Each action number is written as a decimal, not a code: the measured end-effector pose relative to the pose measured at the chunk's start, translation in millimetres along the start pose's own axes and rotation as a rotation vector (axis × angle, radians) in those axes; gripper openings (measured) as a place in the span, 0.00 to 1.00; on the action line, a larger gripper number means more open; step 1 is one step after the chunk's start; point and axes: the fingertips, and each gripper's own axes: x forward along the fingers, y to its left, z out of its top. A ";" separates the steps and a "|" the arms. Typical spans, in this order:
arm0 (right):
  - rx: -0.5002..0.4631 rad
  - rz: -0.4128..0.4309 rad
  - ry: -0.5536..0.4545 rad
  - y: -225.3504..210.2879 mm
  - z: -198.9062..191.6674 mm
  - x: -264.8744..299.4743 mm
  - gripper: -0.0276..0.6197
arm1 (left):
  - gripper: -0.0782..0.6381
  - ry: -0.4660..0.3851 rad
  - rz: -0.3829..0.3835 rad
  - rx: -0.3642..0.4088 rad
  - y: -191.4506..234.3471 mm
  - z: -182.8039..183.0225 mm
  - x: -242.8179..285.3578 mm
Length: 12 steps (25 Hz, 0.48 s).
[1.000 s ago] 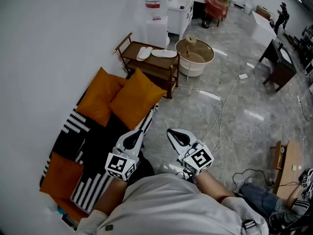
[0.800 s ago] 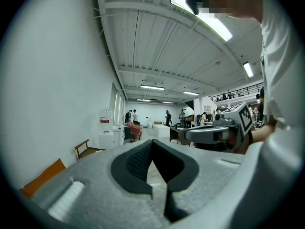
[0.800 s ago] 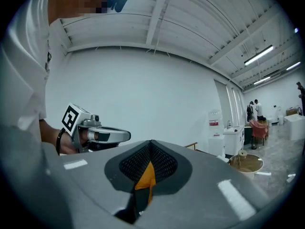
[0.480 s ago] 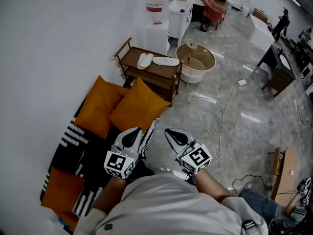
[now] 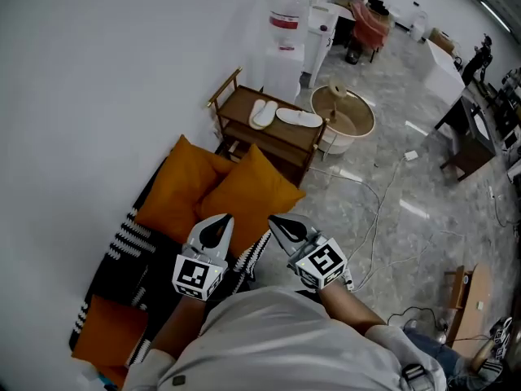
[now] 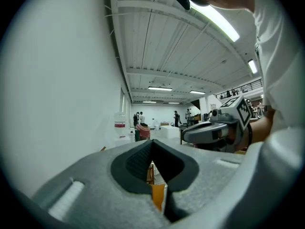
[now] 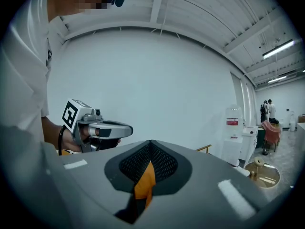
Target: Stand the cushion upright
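Two orange cushions lean near the head of a black-and-white striped couch (image 5: pixel 134 239), one by the wall (image 5: pixel 181 187) and one nearer the floor (image 5: pixel 251 195). A third orange cushion (image 5: pixel 104 331) lies flat at the couch's near end. My left gripper (image 5: pixel 218 221) hovers shut over the striped cover, just short of the two leaning cushions. My right gripper (image 5: pixel 277 221) is shut too, over the near edge of the nearer cushion. Neither holds anything. In each gripper view only a sliver of orange shows past the shut jaws.
Beyond the cushions stands a wooden side table (image 5: pixel 244 104) with white slippers (image 5: pixel 262 112) on it. A round tub (image 5: pixel 346 116) and a water dispenser (image 5: pixel 285 47) stand further back. Cables (image 5: pixel 376 210) trail over the grey floor on the right. The white wall runs along the left.
I have walked along the couch toward the two leaning cushions. Both grippers, still shut, are now at the cushions' near edge instead of over the middle of the couch.
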 end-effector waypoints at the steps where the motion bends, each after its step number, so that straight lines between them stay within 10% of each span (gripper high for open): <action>1: 0.002 0.009 0.005 1.4 -0.3 11.4 0.06 | 0.12 0.004 0.011 -0.007 12.0 -3.3 -1.5; 12: 0.008 0.108 0.052 -8.9 -13.4 90.3 0.06 | 0.12 0.052 0.076 -0.075 89.3 -33.3 3.0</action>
